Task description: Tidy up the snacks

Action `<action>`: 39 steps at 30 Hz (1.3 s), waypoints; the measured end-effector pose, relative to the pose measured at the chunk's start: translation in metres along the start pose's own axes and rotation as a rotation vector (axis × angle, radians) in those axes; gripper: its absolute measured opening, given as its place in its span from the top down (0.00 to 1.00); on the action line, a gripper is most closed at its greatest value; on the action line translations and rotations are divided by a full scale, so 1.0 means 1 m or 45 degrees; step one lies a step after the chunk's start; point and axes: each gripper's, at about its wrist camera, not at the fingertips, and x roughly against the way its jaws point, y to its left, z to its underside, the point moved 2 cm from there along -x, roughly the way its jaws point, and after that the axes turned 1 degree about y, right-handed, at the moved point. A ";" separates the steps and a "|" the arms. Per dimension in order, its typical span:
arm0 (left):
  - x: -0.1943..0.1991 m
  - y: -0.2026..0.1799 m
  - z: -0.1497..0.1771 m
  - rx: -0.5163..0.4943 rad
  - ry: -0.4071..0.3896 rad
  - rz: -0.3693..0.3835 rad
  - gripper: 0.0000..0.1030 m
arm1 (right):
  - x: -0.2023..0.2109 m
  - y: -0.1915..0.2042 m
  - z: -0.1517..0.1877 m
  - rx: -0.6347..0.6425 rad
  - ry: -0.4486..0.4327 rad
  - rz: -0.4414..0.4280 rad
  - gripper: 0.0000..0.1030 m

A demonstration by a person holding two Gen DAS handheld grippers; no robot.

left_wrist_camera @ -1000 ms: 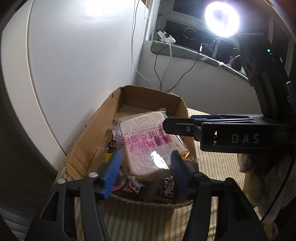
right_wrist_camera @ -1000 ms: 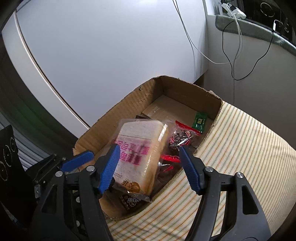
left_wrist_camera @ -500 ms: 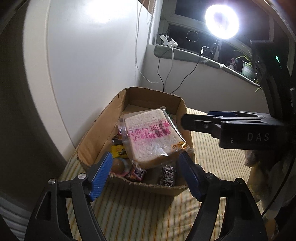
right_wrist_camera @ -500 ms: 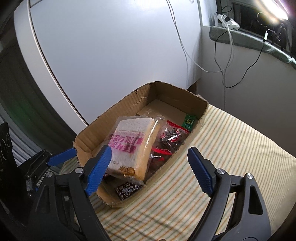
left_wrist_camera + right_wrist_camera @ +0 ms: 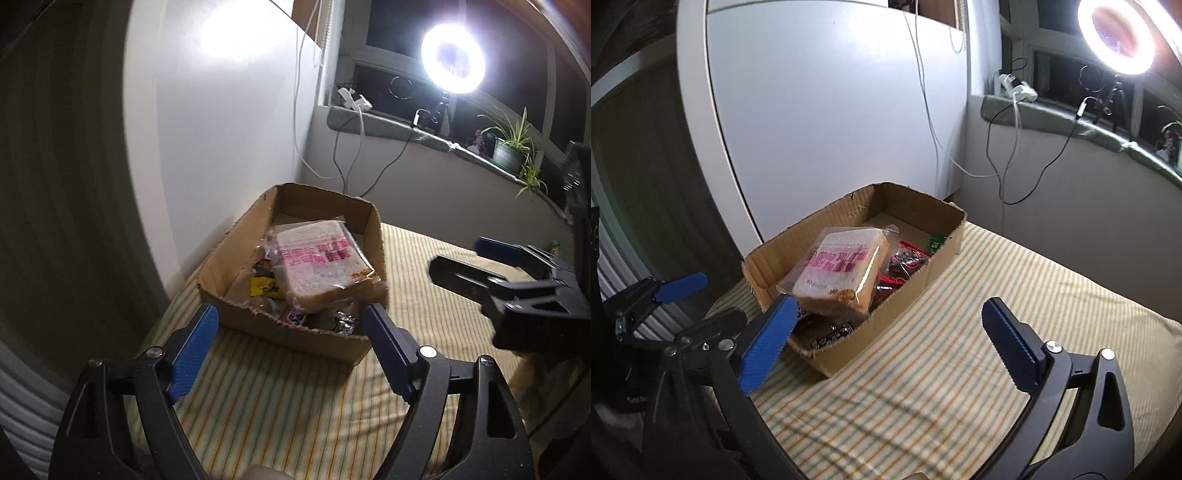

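A cardboard box (image 5: 236, 240) (image 5: 809, 229) stands on the striped cloth and holds several snack packs. A bagged loaf of sliced bread with pink print (image 5: 317, 262) (image 5: 838, 269) lies tilted on top of them. Red packs (image 5: 905, 262) and a green pack (image 5: 935, 243) lie beside it. My left gripper (image 5: 291, 347) is open and empty, just in front of the box. My right gripper (image 5: 890, 339) is open and empty, over the cloth to the box's right; it also shows in the left wrist view (image 5: 491, 258).
A white panel (image 5: 831, 110) stands behind the box, with cables hanging down it. A window sill (image 5: 424, 136) carries a ring light (image 5: 452, 59), a power strip and a potted plant (image 5: 511, 147). The striped cloth (image 5: 960, 369) stretches to the right.
Both grippers have drawn back from the box and opened wider. The bread bag stays lying in the box, no longer between the fingers.
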 end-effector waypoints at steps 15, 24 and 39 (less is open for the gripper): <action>0.009 0.000 0.004 0.016 -0.010 -0.014 0.21 | 0.020 -0.007 0.023 -0.032 -0.012 0.054 0.00; 0.009 0.001 0.004 0.033 -0.012 -0.016 0.21 | 0.020 -0.009 0.024 -0.013 -0.011 0.071 0.00; 0.010 -0.005 0.004 0.014 -0.008 -0.006 0.21 | 0.021 -0.010 0.026 0.000 -0.011 0.088 0.00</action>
